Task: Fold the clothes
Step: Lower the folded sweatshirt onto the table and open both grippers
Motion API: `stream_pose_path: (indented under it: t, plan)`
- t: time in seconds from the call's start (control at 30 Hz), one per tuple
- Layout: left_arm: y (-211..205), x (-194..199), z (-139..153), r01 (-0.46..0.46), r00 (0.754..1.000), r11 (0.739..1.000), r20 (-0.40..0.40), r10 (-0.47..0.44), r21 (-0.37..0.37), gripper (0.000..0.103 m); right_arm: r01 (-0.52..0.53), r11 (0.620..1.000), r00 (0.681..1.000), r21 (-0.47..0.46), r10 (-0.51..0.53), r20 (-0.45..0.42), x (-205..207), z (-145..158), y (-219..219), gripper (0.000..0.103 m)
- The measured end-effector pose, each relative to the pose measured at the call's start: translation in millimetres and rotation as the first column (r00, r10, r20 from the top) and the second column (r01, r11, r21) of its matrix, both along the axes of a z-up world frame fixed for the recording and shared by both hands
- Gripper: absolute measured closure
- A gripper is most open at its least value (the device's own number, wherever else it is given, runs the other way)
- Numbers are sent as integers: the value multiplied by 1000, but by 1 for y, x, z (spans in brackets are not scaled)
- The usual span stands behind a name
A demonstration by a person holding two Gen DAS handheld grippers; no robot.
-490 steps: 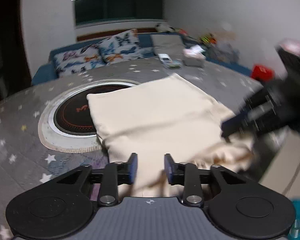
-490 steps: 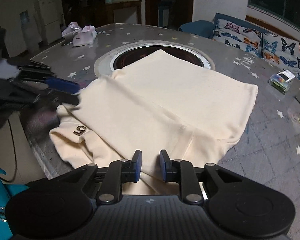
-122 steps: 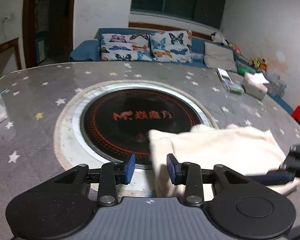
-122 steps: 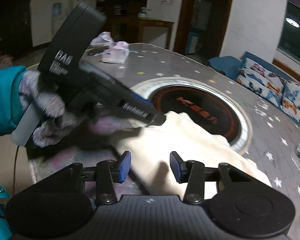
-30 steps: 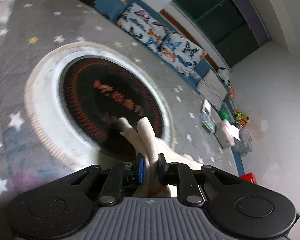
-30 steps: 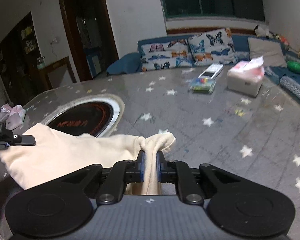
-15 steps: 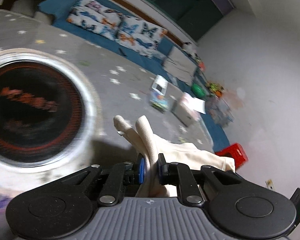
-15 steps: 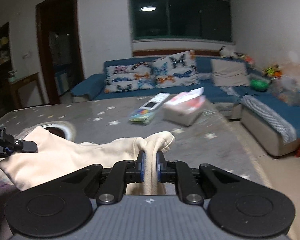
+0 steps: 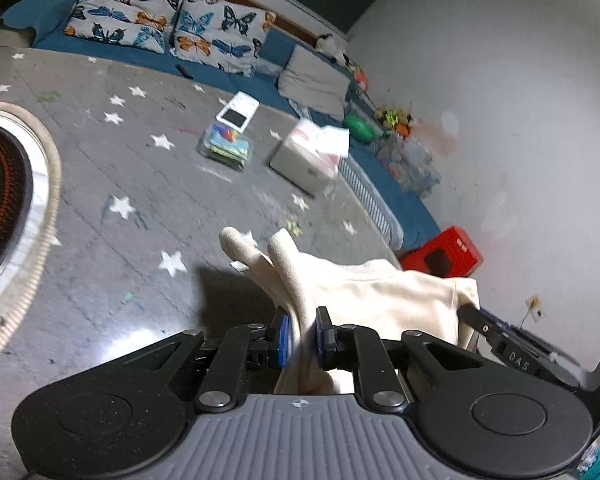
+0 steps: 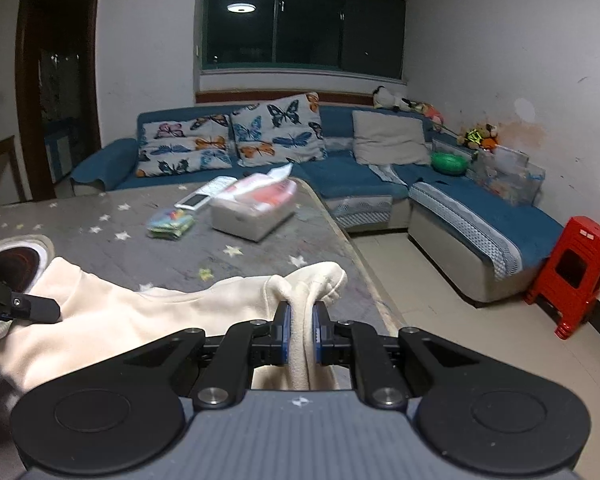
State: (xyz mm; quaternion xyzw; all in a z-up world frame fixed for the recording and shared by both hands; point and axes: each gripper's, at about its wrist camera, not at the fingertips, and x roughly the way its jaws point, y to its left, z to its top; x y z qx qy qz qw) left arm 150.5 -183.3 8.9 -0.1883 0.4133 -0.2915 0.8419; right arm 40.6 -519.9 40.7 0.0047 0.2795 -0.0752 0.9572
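Your left tongs (image 9: pixel 301 338) are closed on a bunched fold of the cream garment (image 9: pixel 380 300); two rounded lobes of cloth stand up past the blue pads, and the cloth below the pads is hidden by the tool body. Your right tongs (image 10: pixel 301 336) likewise pinch a gathered end of the same garment (image 10: pixel 140 316), which spans between the two tools above the near edge of the grey star-printed tabletop (image 10: pixel 100 220). In the left view the right tool's tip enters from the right, its far finger covered by cloth; in the right view the left tool is cut off at the left border. Whether the garment's sagging middle touches the tabletop cannot be told. Beyond lie a tissue box (image 10: pixel 252 210), a small colourful packet (image 10: pixel 171 220) and a white flat item, perhaps a phone box (image 9: pixel 238 112). The round inset burner (image 9: pixel 4 184) is only partly in frame. A blue sofa (image 10: pixel 480 208) and red stool (image 10: pixel 572 276) stand behind.
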Motion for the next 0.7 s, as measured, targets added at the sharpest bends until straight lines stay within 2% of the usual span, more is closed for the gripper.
stream_pose_path:
  t: [0.27,0.7]
  plan:
    - [-13,-1,-9,29,1000,999,-12,-29,29,89,26,1000,999,-7,-27,-25,0,-11,-11,93]
    - [-18,-2,-19,36,999,992,-8,-35,120,86,60,998,995,-6,-61,-81,4,-32,-21,92]
